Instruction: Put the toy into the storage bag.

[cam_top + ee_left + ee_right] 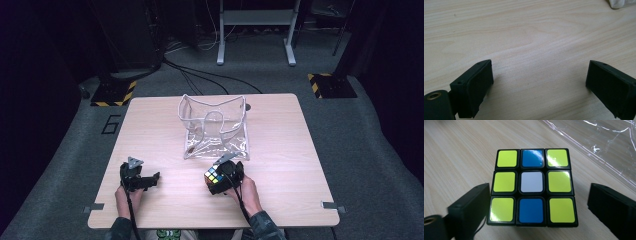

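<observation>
A: Where's the cube [532,187]?

B: On the table [280,150], near the person's edge and just in front of the clear bag [214,127]. It sits squarely between the jaws of the right gripper [536,212], its top face showing yellow, blue and one white centre.

A: Gripped?

B: Not by the look of it. In the right gripper view the jaws stand spread; there's a sliver of table between the cube and the right-hand jaw, and the left-hand jaw is close beside it, though I can't tell whether it touches. I'd call it unclamped.

A: So what does the next move hinge on?

B: The cube is dead centre on the jaw line, faces parallel to the pads. A straight squeeze should catch it. The bag lies just beyond.

A: The other one?

B: The left gripper [539,82] is well apart to the left, jaws wide over bare wood.

A: Anything hidden?

B: From above, the right hand [245,192] and gripper cover most of the cube, and the bag's mouth is hard to read.
</observation>
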A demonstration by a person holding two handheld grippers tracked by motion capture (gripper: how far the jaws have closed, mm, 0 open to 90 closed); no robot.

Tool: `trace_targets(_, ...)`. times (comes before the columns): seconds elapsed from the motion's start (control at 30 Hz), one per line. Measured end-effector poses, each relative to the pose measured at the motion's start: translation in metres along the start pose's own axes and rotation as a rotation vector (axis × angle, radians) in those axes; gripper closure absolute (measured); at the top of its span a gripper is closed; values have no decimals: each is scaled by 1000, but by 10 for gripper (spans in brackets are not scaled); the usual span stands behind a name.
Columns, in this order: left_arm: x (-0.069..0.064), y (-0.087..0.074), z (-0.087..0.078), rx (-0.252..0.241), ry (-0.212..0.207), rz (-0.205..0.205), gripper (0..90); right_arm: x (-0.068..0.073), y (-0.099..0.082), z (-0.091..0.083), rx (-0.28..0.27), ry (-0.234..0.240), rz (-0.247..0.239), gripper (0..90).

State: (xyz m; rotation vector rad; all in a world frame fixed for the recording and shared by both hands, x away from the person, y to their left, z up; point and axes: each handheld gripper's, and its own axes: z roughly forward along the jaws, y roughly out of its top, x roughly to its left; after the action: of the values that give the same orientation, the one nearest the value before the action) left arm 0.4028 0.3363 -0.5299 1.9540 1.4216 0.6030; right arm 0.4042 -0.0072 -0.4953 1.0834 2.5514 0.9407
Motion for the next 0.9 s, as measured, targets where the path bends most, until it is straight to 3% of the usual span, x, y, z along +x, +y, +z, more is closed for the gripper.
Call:
trace_targets(0.23,-1,0,0,-8,1,-5,77,-1,-2,0,-5,-14,9,314)
trace_targets(0.53,0,0,0,-5,0,-2,77,1,-2,-5,-8,-20,-15,333)
trace_targets(0.7,0,0,0,-4,0,-1,77,0,-3,-9,-19,2,-2,333)
trace_targets(0.9,0,0,0,-4,0,-1,77,-3,-3,-17,-25,-6,5,333)
